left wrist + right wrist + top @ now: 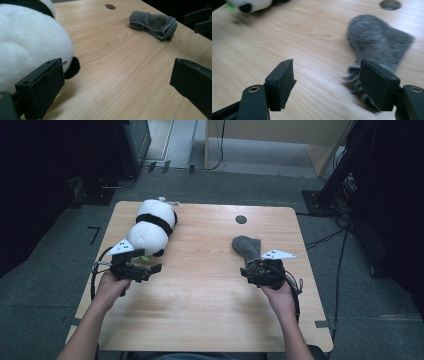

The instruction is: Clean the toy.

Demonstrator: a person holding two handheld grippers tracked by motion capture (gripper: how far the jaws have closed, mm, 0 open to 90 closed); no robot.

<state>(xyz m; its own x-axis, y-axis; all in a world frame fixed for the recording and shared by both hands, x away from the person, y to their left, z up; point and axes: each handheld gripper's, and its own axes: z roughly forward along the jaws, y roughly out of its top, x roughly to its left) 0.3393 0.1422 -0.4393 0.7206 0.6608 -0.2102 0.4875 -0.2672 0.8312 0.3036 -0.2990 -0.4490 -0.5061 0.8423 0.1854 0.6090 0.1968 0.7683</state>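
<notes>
A black-and-white panda plush (152,227) lies at the table's back left. A grey fuzzy sock (245,245) lies at the middle right. My left gripper (150,263) sits just in front of the panda, open, jaws wide apart over bare wood. In the left gripper view (117,72) the panda (30,45) bulges beside the left jaw and the sock (153,23) lies farther off. My right gripper (252,266) stands open at the sock's near end. In the right gripper view (328,72) the sock (377,37) runs behind the right jaw, with only wood between the pads.
The wooden table (200,295) has a round cable hole (241,219) near its back edge. A small green piece (144,258) pokes out beside the panda. Cables (325,240) and dark equipment stand on the floor to the right.
</notes>
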